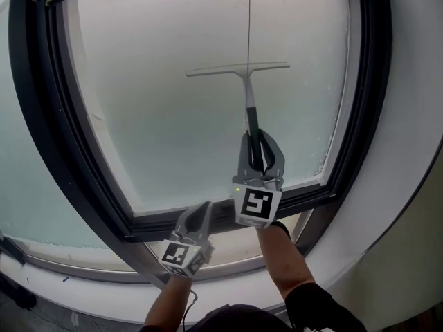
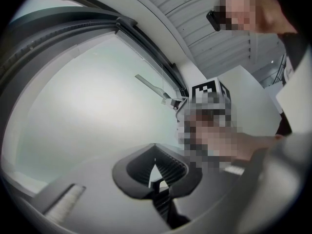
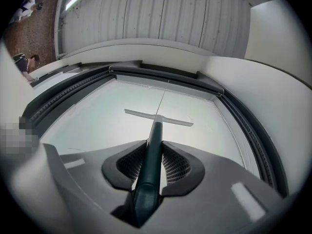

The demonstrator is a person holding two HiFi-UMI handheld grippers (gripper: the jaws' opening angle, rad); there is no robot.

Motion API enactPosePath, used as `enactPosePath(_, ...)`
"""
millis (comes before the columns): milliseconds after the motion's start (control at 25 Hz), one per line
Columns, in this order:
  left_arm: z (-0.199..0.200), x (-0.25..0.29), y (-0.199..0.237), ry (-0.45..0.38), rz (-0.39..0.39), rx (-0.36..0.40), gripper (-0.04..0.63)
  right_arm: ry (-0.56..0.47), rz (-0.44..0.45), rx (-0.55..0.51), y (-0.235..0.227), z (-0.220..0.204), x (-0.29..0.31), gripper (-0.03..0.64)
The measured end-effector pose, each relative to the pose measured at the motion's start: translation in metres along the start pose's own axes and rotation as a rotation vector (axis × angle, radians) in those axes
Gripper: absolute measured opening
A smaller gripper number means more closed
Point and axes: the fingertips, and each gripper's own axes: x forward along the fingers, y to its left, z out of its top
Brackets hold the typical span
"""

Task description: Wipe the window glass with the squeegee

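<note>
Right gripper point(image 1: 261, 144) clamps squeegee point(image 1: 243, 71) by dark handle, blade against window glass point(image 1: 159, 123), upper middle of pane. Left gripper point(image 1: 203, 209) low by frame point(image 1: 311, 196), jaws closed, empty. Risk — handle pivots in narrow grip, blade tilts, lifts off, streaks.

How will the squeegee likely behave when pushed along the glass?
Probably light: the right gripper alone holds the squeegee by its slim handle. The long blade on one narrow neck may twist if pressed unevenly on the glass. The smooth handle might slip between the jaws.
</note>
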Motion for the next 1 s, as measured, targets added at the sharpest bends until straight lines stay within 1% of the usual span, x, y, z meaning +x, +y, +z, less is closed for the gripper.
enactPosePath(240,-0.008,-0.008,-0.001,0.004,-0.004,-0.001,-0.002,0.020,-0.002,-0.023,0.006,-0.016,-0.016,0.097)
enactPosePath(400,-0.017,-0.014,-0.003,0.023,0.007,-0.023,-0.002,0.042,0.001,-0.016,0.008,-0.024,-0.024,0.097)
enactPosePath(720,-0.017,-0.023,-0.008,0.024,0.002,-0.013,-0.002,0.080,0.004,-0.001,0.014,-0.035,-0.040,0.097)
enactPosePath(1000,-0.023,-0.031,-0.006,0.033,0.023,-0.025,-0.002,0.102,0.011,0.017,0.017,-0.041,-0.049,0.097)
